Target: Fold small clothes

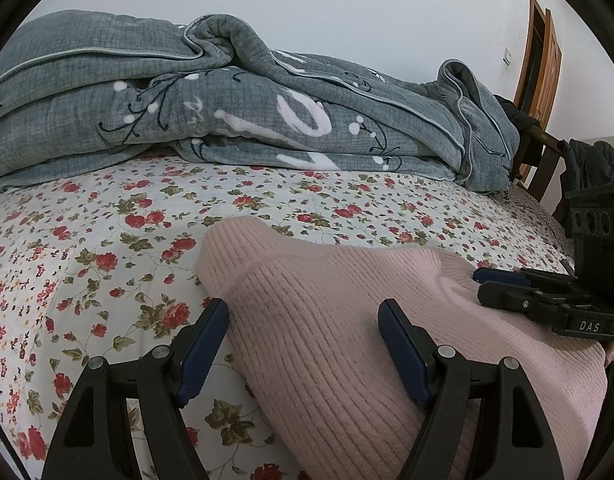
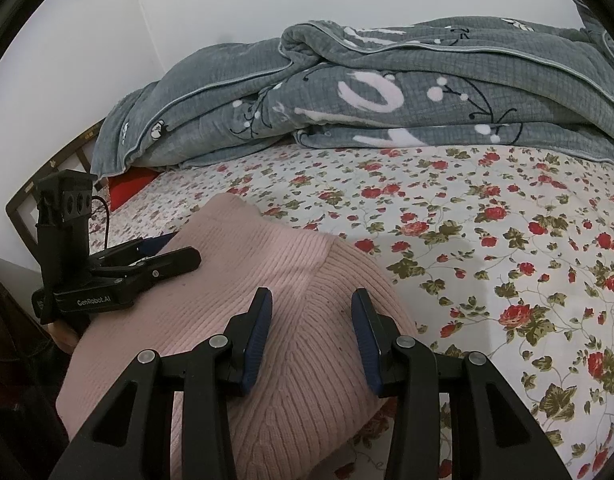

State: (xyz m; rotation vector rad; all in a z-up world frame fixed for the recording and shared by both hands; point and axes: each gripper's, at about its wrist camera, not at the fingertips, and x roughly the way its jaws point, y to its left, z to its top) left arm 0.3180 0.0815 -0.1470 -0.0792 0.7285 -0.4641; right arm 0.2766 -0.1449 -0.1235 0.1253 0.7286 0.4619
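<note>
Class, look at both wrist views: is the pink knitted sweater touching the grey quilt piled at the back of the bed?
Apart. The right wrist view shows a wide strip of floral sheet between the pink sweater and the grey quilt.

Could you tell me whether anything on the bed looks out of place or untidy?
Nothing looks damaged or spilled. The pink ribbed knit garment lies folded on the floral bedsheet. Only the grey patterned quilt along the wall looks untidy, bunched in loose, uneven folds.
</note>
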